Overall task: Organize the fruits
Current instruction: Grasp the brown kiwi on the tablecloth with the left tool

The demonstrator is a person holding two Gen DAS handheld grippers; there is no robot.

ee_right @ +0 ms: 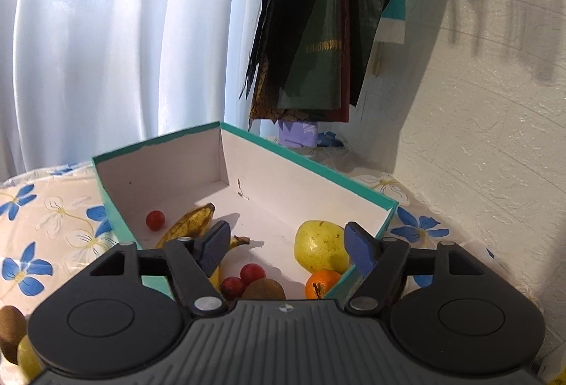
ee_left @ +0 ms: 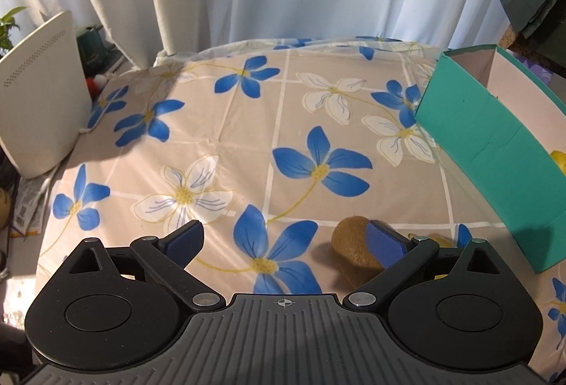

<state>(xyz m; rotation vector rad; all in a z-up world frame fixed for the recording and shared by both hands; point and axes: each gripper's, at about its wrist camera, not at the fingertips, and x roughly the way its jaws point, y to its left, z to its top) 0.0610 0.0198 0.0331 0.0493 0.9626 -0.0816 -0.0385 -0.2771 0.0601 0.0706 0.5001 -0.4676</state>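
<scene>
A teal box point(ee_right: 247, 151) with a white inside stands on the flowered tablecloth. It holds a banana point(ee_right: 191, 222), a pear point(ee_right: 318, 247), an orange point(ee_right: 320, 284), a kiwi point(ee_right: 263, 289) and red cherries point(ee_right: 155, 219). My right gripper point(ee_right: 286, 248) is open and empty over the box's near end. In the left wrist view, my left gripper point(ee_left: 286, 241) is open and empty above the cloth; a kiwi point(ee_left: 353, 250) lies on the cloth by its right finger point(ee_left: 383, 241). The box point(ee_left: 495, 144) is to its right.
A kiwi point(ee_right: 10, 325) and a yellow-green fruit point(ee_right: 26, 360) lie on the cloth left of the box. A white device point(ee_left: 42, 95) stands at the table's left edge. White curtains hang behind; dark bags point(ee_right: 318, 24) hang by a white wall at right.
</scene>
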